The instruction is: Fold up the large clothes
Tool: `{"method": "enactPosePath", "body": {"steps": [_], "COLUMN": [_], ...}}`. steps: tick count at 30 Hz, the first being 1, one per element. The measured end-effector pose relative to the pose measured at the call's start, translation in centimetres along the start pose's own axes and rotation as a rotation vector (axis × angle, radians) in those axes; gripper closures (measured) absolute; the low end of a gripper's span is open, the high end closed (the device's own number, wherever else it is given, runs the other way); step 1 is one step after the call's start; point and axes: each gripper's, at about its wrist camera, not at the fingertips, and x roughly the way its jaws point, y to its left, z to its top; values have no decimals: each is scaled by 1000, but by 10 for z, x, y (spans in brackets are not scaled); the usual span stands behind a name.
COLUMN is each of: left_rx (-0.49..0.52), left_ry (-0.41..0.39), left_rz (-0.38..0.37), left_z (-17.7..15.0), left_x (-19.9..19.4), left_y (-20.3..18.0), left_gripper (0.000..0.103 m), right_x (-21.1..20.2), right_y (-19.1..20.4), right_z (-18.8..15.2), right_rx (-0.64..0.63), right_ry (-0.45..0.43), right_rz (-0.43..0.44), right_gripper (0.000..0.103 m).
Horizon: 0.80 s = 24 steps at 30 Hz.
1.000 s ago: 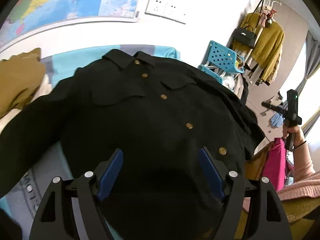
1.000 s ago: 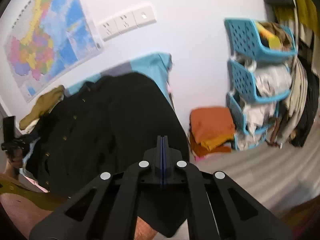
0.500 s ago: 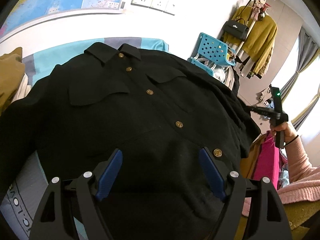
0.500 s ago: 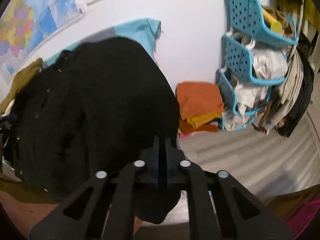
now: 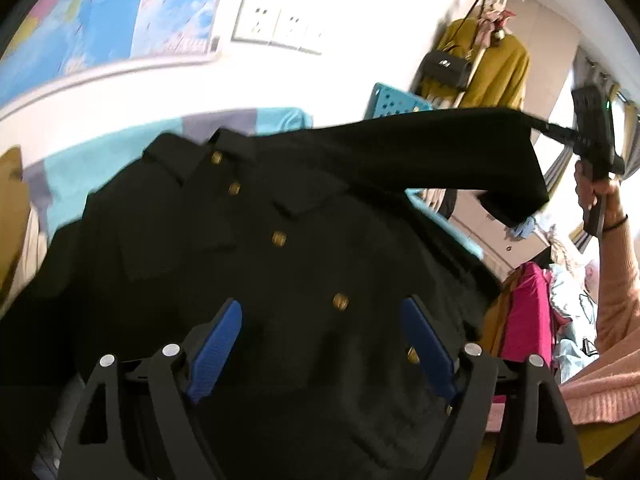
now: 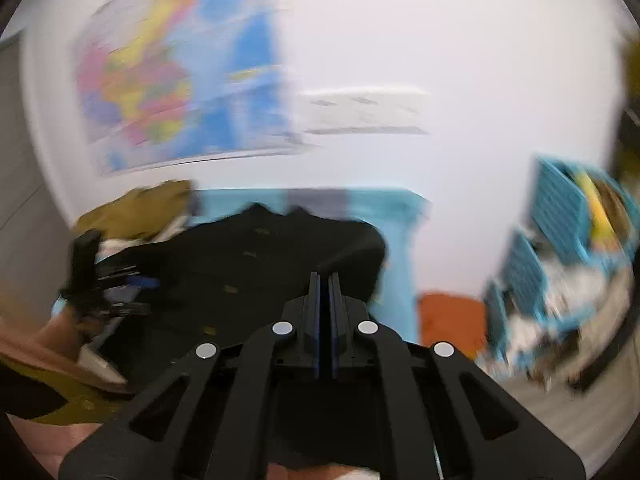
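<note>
Nearby, blue baskets (image 6: 560, 220) flank the lifted black jacket (image 5: 280, 264).

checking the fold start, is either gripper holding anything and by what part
The right gripper pinches the black shirt by its sleeve end, lifted; the left gripper holds nothing.

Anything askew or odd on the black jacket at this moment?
One sleeve of the black jacket is stretched out in mid-air, pinched at its cuff by the right tool, while the body lies flat. Expected mid-fold; nothing looks damaged.
</note>
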Motion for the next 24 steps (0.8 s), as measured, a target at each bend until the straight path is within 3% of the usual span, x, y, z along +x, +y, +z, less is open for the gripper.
{"method": "enactPosePath", "body": {"steps": [4,7,8,9,11,15,19,24], "left_rx": [6,-31,-43,-59,-89,-99,-69,41], "left_ry": [-41,-62,-65,-67,-56,-14,42,128], "left_rz": [-20,-37,-41,-45,-29,-1,-16,-25], "left_z": [15,22,22,21,19,8,6,16], "left_x": [-5,-11,-12,-13,-13,-9,10,56], "left_y": [3,14,18,22,28,32,24,-14], "left_gripper": [22,22,22,22,21,20,16,15], "right_x": [47,109,125,149,174,192,208,236], "right_y": [69,114,124,134,138,96,35,-40], "right_z": [37,46,46,44,42,26,-6,-48], "right_rx": [-148,-193,-193,-194,-163,-60,37,229], "right_ry": [44,117,143,187,205,197,217,272], "right_rz": [138,272,300,335,330,303,91,6], "right_gripper": [99,94,88,61,38,41,37,32]}}
